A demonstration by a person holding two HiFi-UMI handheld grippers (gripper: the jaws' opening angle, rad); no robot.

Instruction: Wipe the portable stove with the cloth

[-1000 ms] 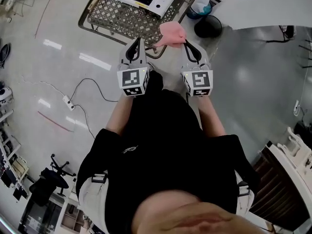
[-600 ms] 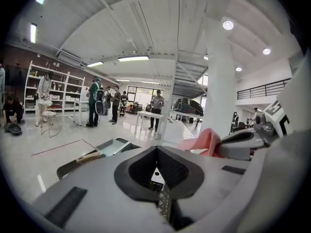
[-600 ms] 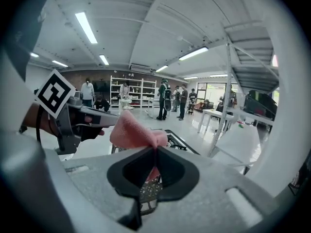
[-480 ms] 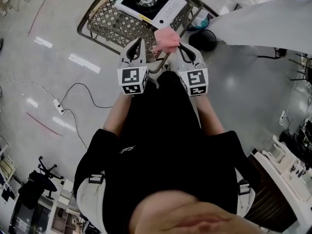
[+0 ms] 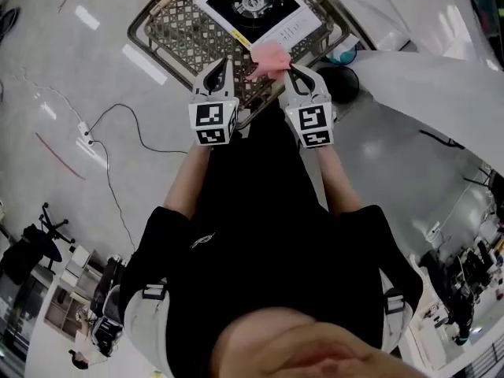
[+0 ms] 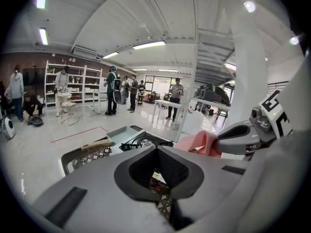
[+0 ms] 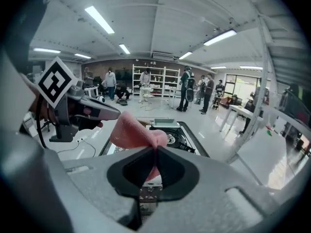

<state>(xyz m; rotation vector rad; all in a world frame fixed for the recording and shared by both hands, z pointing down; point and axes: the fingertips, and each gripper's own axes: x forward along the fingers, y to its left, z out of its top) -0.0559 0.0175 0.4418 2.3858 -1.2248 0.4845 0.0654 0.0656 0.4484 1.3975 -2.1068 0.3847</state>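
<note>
Right gripper nips pink fabric cloth by its edge (left gripper clenched, empty); rubbing the far black-topped white portable stove may tug it free.

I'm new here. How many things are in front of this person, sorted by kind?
Grippers: 2 (left gripper, right gripper)
cloth: 1
stove: 1
wire rack: 1
Total: 5

Portable stove flat on a lattice-topped table, the table on a glossy pale floor
</note>
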